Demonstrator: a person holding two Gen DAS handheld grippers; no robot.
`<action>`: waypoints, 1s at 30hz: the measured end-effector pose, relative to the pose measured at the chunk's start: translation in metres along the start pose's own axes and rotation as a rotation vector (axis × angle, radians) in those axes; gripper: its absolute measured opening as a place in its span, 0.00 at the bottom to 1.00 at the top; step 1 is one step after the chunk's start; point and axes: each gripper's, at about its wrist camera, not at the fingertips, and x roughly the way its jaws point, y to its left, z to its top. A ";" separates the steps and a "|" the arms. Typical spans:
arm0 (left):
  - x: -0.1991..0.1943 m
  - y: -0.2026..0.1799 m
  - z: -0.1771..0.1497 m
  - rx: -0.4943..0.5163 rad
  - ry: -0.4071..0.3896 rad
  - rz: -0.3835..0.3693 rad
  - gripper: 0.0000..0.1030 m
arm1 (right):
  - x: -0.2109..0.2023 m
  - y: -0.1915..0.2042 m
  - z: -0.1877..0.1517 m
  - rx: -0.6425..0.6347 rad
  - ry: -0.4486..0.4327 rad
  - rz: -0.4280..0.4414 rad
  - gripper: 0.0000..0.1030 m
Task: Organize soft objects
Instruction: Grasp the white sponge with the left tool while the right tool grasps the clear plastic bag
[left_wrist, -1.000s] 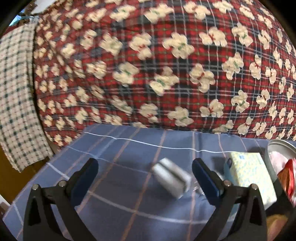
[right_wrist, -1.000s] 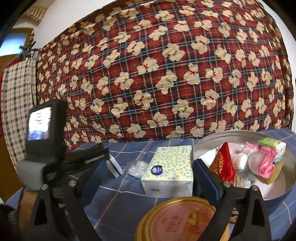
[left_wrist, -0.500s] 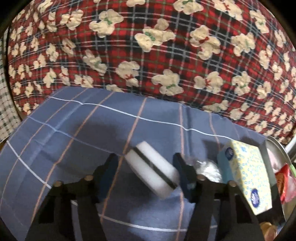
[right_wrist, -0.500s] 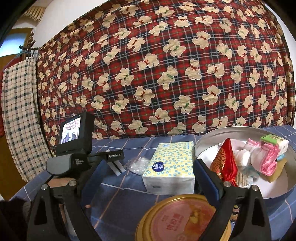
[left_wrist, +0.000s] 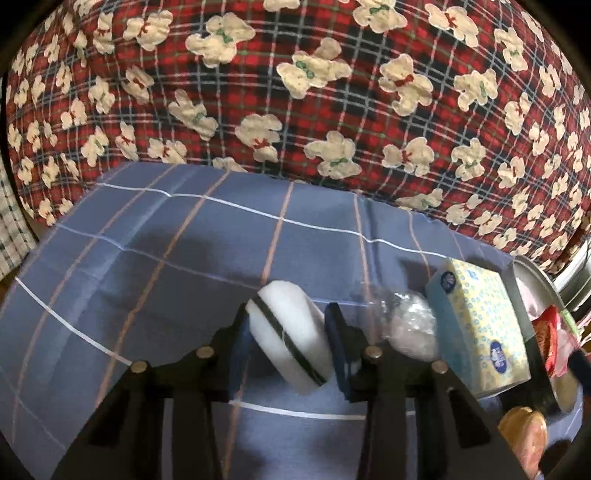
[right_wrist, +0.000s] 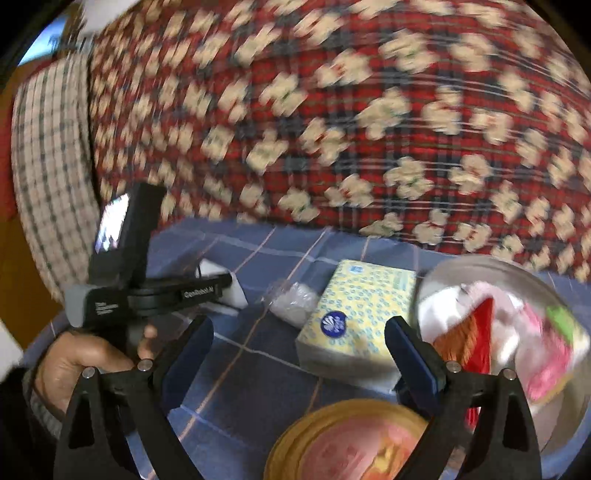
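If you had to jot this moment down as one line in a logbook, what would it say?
left gripper: just closed onto white sponge | right gripper: open, empty | tissue pack: on blue cloth | metal bowl: holds soft items

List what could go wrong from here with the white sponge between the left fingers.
1. The white sponge sits tilted between the left gripper fingers, which have just been closing on it; a skewed grip may let it twist or slip when lifted.
2. The crumpled clear plastic bag lies right beside the right-hand finger and could get dragged along.
3. The metal basin already looks crowded, so a sponge dropped in may spill out.
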 end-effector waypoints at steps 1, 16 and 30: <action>0.001 0.000 0.000 0.004 0.004 0.006 0.37 | 0.007 0.003 0.009 -0.036 0.045 0.008 0.93; -0.002 0.019 -0.003 -0.041 0.080 -0.030 0.37 | 0.126 0.046 0.046 -0.380 0.384 0.012 0.67; 0.000 0.020 0.000 -0.046 0.093 -0.029 0.38 | 0.193 0.046 0.038 -0.484 0.685 0.008 0.28</action>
